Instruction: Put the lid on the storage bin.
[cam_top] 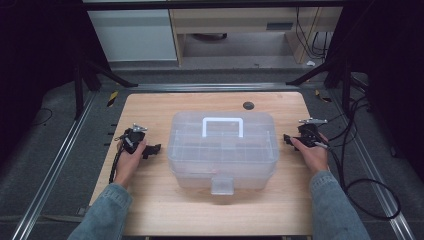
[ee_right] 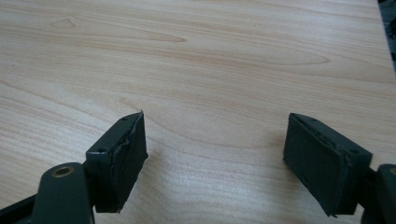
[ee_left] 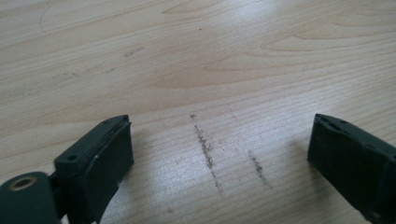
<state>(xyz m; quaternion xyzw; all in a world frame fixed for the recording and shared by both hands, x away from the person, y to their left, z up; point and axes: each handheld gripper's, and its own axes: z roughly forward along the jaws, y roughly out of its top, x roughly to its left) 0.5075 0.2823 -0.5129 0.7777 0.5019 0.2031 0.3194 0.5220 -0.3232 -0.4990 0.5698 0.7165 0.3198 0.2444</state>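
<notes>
High view shows the clear lidded box (cam_top: 222, 150) mid-bench (cam_top: 150, 210), white handle up, between the left tool (cam_top: 152, 149) and right tool (cam_top: 287, 139). Both gripper views show bare wood between jaws standing apart, empty.

table (cam_top: 165, 210): light wood | on it: clear plastic box (cam_top: 222, 150), centred

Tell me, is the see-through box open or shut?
Shut: the clear box has its lid down flat, white handle on top.
</notes>
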